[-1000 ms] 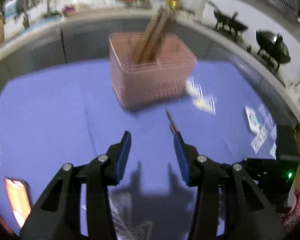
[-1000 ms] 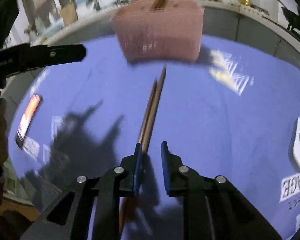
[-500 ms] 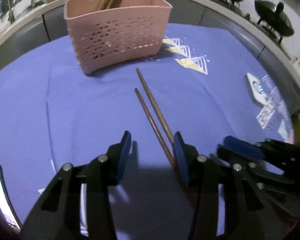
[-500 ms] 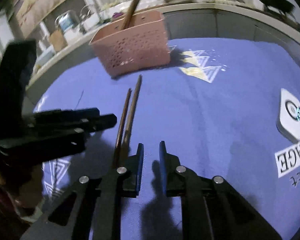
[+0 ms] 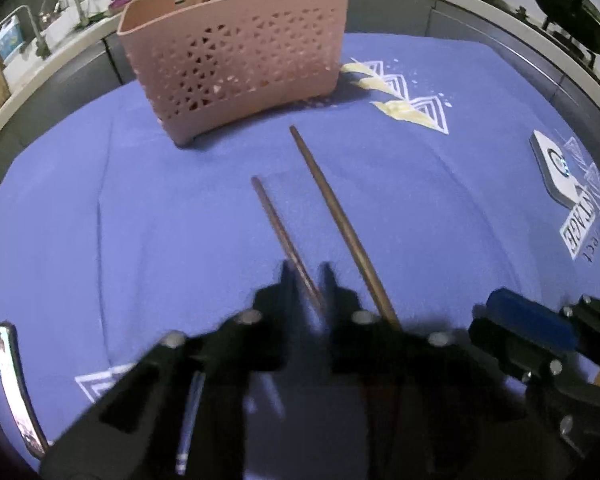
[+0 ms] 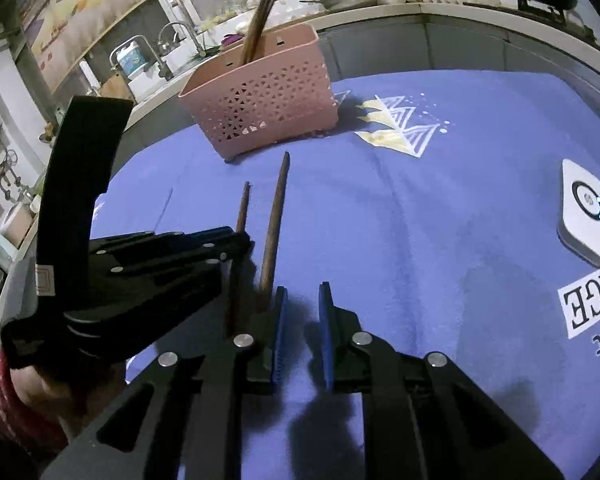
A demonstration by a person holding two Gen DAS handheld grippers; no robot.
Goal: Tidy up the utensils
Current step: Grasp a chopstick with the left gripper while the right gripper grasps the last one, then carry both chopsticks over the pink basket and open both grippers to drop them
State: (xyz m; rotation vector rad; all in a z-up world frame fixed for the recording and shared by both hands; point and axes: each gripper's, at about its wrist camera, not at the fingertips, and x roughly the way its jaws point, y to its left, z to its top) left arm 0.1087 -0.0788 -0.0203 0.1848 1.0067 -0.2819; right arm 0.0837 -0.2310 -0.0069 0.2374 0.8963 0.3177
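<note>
Two brown chopsticks lie on the blue cloth: a thinner left one (image 5: 280, 232) (image 6: 242, 208) and a thicker right one (image 5: 332, 208) (image 6: 274, 216). My left gripper (image 5: 306, 276) (image 6: 236, 240) has its jaws narrowed around the near part of the left chopstick, blurred by motion. My right gripper (image 6: 302, 300) is slightly open and empty, just right of the chopsticks' near ends; it also shows in the left wrist view (image 5: 528, 320). A pink perforated basket (image 5: 236, 52) (image 6: 264, 104) stands beyond, holding several upright chopsticks (image 6: 260, 20).
A white square device (image 6: 584, 212) (image 5: 556, 168) lies on the cloth at the right. A phone (image 5: 16, 384) lies at the left edge. A pen (image 5: 188, 428) lies under my left gripper. A counter with a sink and pans runs behind the table.
My left gripper's jaws have narrowed from wide open onto the left chopstick and moved forward. The right gripper has stayed low beside the chopsticks.
</note>
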